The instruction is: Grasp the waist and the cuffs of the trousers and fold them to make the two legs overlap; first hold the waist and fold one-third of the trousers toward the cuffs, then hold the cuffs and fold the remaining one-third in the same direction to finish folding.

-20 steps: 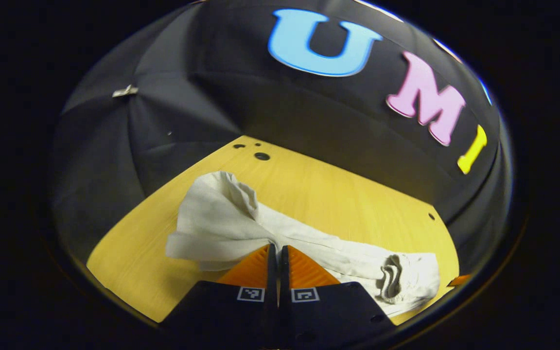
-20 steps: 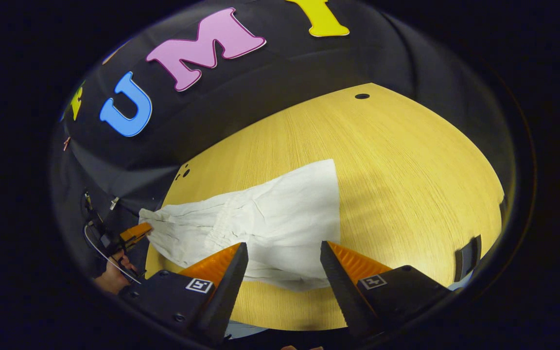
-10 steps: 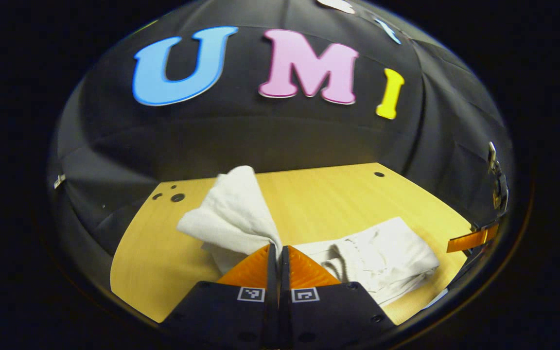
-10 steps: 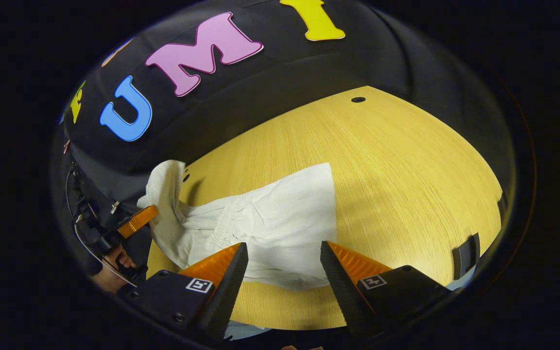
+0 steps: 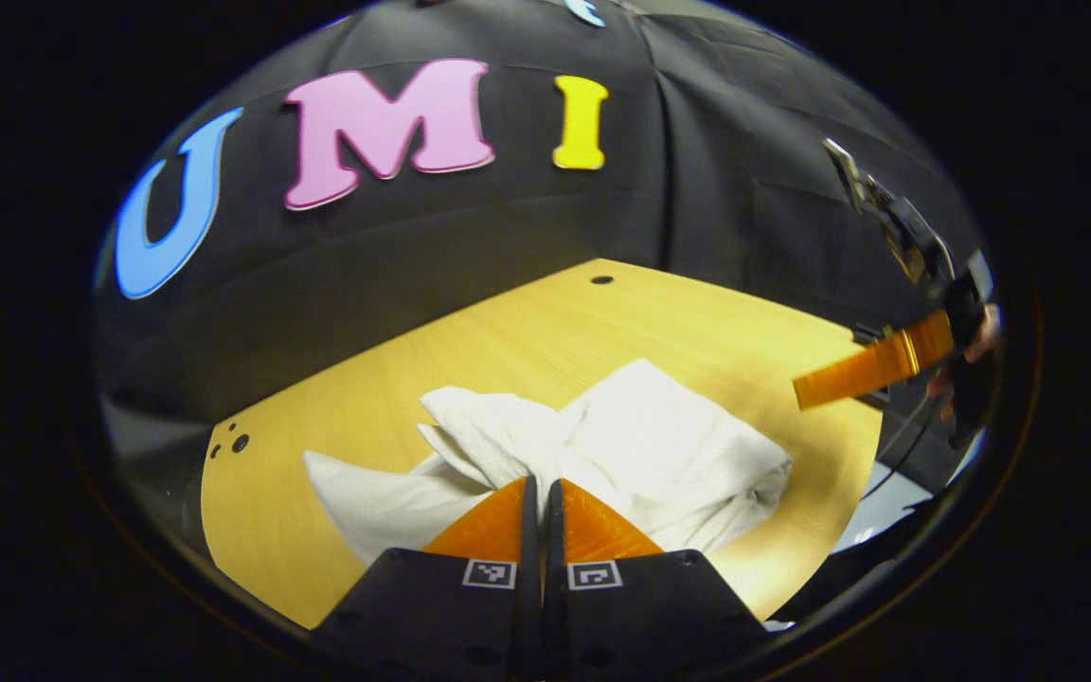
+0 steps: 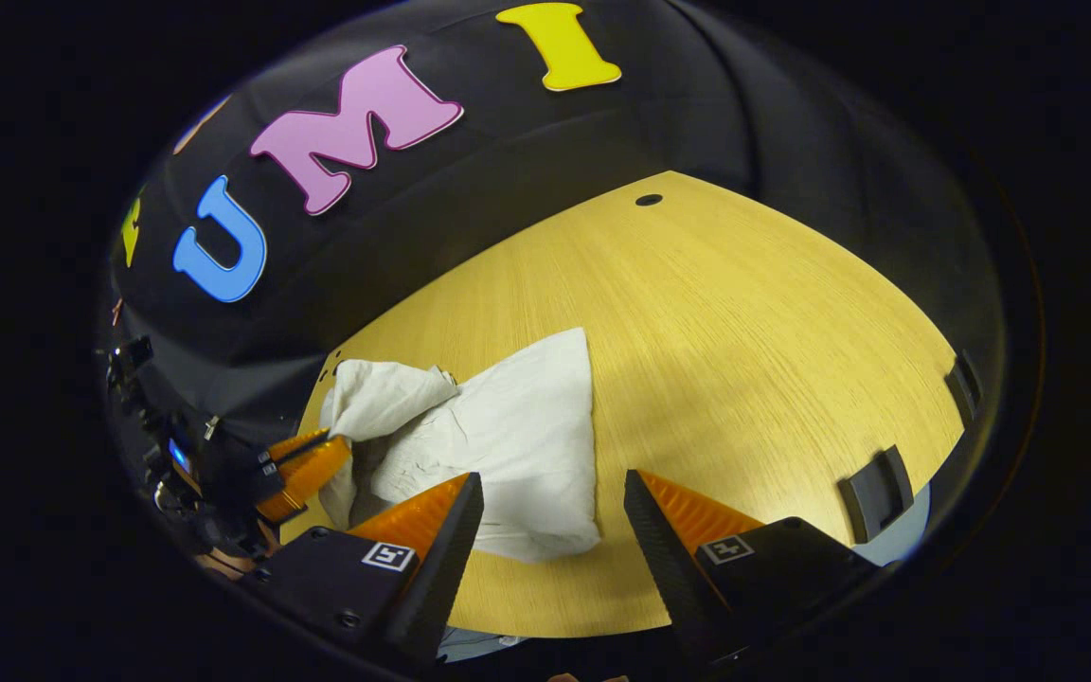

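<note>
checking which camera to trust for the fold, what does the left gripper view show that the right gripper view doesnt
The left gripper view alone shows the left hand-held gripper from behind, its fingers closed on a bunched fold of the trousers.

The right gripper view alone shows the right hand-held gripper with its fingers wide apart above the table, gripping nothing, and a dark bracket at the table's edge.

Both show the white trousers heaped on the yellow wooden table.
</note>
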A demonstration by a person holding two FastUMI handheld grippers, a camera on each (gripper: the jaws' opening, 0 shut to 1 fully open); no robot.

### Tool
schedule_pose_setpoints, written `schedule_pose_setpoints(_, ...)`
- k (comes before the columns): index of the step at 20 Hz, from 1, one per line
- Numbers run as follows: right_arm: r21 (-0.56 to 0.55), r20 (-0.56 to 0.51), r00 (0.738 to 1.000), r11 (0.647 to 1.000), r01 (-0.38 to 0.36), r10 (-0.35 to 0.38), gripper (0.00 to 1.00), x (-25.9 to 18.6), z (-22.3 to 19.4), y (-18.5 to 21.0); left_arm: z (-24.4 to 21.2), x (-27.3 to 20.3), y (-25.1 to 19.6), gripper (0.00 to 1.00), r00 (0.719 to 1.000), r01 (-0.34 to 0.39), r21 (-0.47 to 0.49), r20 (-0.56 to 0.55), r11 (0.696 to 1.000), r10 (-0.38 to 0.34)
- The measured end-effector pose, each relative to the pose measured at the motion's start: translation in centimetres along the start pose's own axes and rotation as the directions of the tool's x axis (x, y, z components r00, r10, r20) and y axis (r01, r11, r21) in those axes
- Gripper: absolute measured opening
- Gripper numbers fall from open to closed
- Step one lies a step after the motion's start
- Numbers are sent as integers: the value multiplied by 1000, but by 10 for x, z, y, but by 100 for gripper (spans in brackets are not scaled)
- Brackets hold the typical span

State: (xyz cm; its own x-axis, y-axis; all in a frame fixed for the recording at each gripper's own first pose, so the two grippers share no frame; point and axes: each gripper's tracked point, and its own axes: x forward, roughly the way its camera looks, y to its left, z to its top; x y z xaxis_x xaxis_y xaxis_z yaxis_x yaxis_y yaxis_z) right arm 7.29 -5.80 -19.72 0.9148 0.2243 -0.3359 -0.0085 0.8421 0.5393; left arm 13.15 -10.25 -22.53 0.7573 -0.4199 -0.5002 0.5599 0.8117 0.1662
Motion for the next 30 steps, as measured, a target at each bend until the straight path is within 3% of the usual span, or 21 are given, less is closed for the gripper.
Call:
schedule_pose_setpoints(3,9,1,1000,1000,6,-6,93,1,3,-2,-25,2,-27,6,997,59,112,-54,992,-53)
schedule_pose_setpoints(7,10,-4,1000,1000,11,-11,93,4,5,-6,-62,3,-69,6,981,168,235,-135,957,-139)
schedule_pose_setpoints(9,7,-10,1000,1000,14,-14,93,3,5,-8,-90,5,-78,6,967,193,249,-212,949,-141)
schedule_pose_setpoints(12,-1,-17,1000,1000,9,-9,93,1,6,-8,-90,3,-79,7,966,187,208,-218,960,-140)
schedule_pose_setpoints(15,-10,-28,1000,1000,-2,1,93,1,7,-5,-84,-1,-86,23,968,199,213,-196,957,-158)
schedule_pose_setpoints(16,-18,-28,1000,1000,-8,8,93,1,8,-2,-81,-3,-88,40,969,201,214,-188,956,-162)
schedule_pose_setpoints(17,-28,-26,1000,999,-16,15,93,0,10,1,-75,-7,-89,47,971,197,214,-174,957,-161)
schedule_pose_setpoints(18,-36,-25,999,999,-24,23,94,-2,11,5,-67,-10,-86,63,976,185,211,-156,960,-154)
schedule_pose_setpoints(20,-46,-20,999,998,-41,40,94,-4,14,15,-48,-19,-75,84,987,138,206,-108,969,-117)
schedule_pose_setpoints(22,-50,-16,998,997,-54,53,95,-4,15,23,-33,-30,-63,95,995,82,183,-63,980,-72)
schedule_pose_setpoints(26,-62,-6,998,997,-55,55,97,-5,14,39,-12,-59,-20,96,999,-31,67,-16,997,32)
schedule_pose_setpoints(30,-99,16,998,993,-59,60,97,-10,14,61,-18,-89,30,96,990,-144,-84,-15,986,143)
